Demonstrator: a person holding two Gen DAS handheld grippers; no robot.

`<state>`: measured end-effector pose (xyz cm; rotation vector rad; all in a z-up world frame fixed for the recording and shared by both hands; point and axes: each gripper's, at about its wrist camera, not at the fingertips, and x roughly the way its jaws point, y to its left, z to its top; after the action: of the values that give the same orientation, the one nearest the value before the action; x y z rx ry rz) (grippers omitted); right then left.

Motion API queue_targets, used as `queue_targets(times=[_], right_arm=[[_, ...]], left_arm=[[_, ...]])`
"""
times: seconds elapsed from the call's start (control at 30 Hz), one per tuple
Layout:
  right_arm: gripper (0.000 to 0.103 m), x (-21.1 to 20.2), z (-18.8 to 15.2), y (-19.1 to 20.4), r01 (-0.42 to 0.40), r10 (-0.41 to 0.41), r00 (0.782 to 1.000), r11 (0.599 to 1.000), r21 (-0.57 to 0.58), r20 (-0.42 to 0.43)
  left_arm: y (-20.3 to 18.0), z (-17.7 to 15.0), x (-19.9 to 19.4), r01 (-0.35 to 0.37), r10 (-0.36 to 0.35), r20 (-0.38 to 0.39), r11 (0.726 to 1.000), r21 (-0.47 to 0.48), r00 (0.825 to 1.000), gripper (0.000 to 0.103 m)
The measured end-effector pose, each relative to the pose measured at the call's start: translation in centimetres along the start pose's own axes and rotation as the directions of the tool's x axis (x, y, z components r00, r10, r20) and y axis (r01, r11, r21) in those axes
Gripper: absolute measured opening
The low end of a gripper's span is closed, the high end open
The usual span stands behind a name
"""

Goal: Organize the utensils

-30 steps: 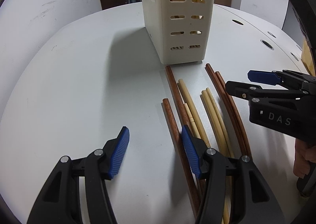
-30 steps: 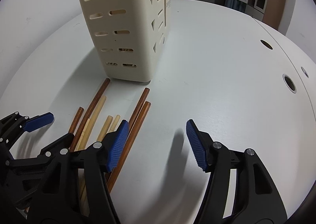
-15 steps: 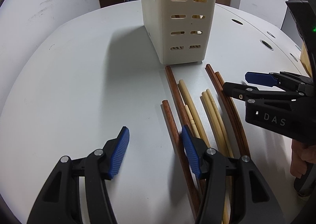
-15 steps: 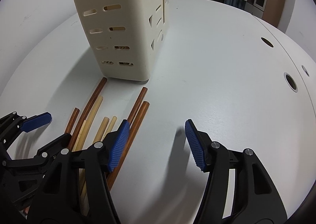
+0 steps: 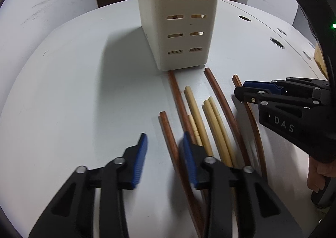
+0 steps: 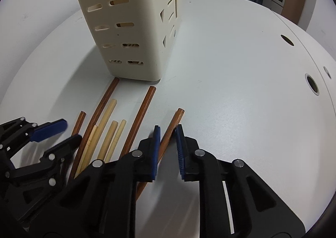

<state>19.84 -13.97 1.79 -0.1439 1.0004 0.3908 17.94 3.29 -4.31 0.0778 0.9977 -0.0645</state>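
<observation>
right gripper (image 6: 168, 139) black with blue pads, jaws just closing, brown wooden chopstick (image 6: 175, 119) between them, pads look to touch it. more brown and pale wooden chopsticks (image 6: 109, 131) lie side by side on round white table (image 6: 231, 70), left of it. tall cream plastic holder with slots (image 6: 126, 28) stands upright just behind sticks. left gripper (image 6: 61, 133) at far left, over sticks.

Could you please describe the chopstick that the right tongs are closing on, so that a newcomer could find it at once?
Start at the cream slotted utensil holder on the white table. Chopsticks lie fanned out before it. The one meant is the dark brown chopstick farthest right, apart from the rest, the only one between the right tongs, which have just been closing.
</observation>
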Motion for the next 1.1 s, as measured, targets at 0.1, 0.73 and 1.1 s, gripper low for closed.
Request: queue_targets(times=[0.1,0.73,1.1], right_arm=[[0.009,0.0,0.0,-0.6,-0.019,0.019,1.000,1.000,0.020,-0.002],[0.006,-5.4,1.2,-1.7,-0.090,0.092,0.971,0.996,-0.018,0.219],[0.006,-10.9,2.5,-0.2,-0.072,0.092,0.927,0.995,-0.069,0.363]], left_arm=[[-0.5,0.5,0.3,-0.013,0.013,-0.006,1.000,0.026,1.000,0.014],[-1.8,3.4,-5.7,-0.013,0.010,0.183,1.000,0.014,0.983,0.007],[-2.2,3.8,-11.5,-0.012,0.008,0.342,1.000,0.009,0.940,0.006]])
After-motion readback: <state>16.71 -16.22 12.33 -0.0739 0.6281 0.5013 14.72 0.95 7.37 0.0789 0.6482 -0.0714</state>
